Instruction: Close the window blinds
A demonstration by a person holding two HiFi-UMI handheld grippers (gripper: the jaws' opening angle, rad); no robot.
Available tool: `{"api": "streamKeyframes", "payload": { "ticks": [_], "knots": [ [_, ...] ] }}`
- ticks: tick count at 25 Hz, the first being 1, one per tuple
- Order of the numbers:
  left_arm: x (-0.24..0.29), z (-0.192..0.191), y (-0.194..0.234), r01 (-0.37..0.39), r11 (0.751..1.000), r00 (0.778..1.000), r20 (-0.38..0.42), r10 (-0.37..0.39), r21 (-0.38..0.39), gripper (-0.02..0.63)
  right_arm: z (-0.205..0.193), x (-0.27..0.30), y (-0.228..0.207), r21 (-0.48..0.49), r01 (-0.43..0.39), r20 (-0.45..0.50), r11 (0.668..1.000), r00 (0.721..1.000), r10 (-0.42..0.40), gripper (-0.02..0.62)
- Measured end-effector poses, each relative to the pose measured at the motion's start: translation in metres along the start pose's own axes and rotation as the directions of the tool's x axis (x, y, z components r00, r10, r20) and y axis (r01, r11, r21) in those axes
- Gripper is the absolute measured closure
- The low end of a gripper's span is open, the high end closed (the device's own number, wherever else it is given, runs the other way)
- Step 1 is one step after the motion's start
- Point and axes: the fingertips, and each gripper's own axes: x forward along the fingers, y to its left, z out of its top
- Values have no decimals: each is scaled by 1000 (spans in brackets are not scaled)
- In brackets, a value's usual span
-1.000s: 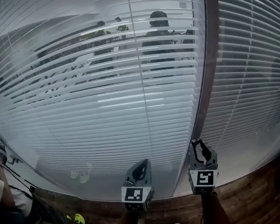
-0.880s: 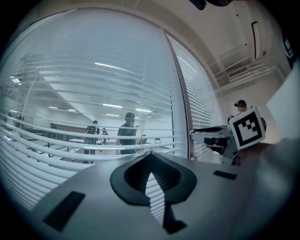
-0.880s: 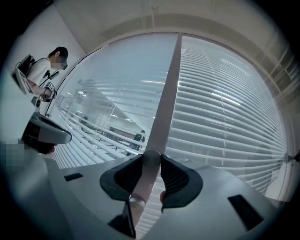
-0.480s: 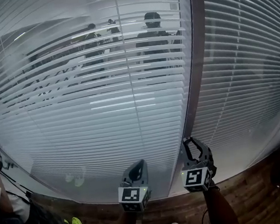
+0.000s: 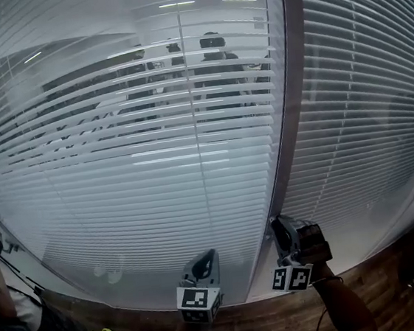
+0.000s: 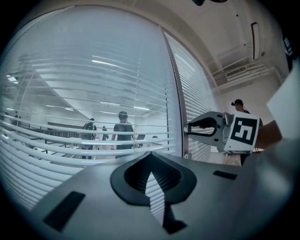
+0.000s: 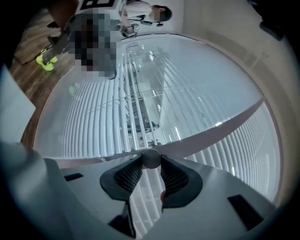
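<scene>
Head view: the blinds fill the window in two panes split by a dark post. The left pane's slats are still tilted enough that people beyond show through the gaps, so closing looks unfinished. Low down at the foot of the post, the right hand-held gripper reaches level toward the frame. The left hand-held gripper points at the left pane just beside it and touches nothing. Left gripper view: the left hand-held gripper has its jaws drawn together at the tips with nothing between them. The slats lie ahead, and the right hand-held gripper is off to the side by the post. Right gripper view: the right hand-held gripper has its ribbed pads pressed on either side of a small round grey knob, which sits where the post meets the slats. The jaws stand fairly wide because the knob fills them. The knob is probably the tilt control, and it is the right place to take hold. It looks hard, smooth and rigid, so it should turn with little effort. A round, slick face could slip under the pads unless the squeeze is firm and centred. The slats look thin, light and easily bent, and they seem to lie behind glass, so they are best left untouched.
</scene>
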Motion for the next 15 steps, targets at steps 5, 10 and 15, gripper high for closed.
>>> {"api": "streamKeyframes", "payload": {
  "ticks": [5, 10, 15],
  "knots": [
    [2, -6, -10, 17, 1000, 1000, -14, -17, 23, 606, 1, -1, 2, -277, -14, 32, 961, 999, 24, 468],
    [2, -6, 0, -9, 1000, 1000, -25, 9, 12, 606, 2, -1, 4, -363, -14, 63, 932, 997, 39, 468],
    [1, -15, 9, -33, 999, 999, -28, 34, 4, 606, 3, -10, 12, -154, -7, 114, 988, 993, 25, 466]
  ]
}}
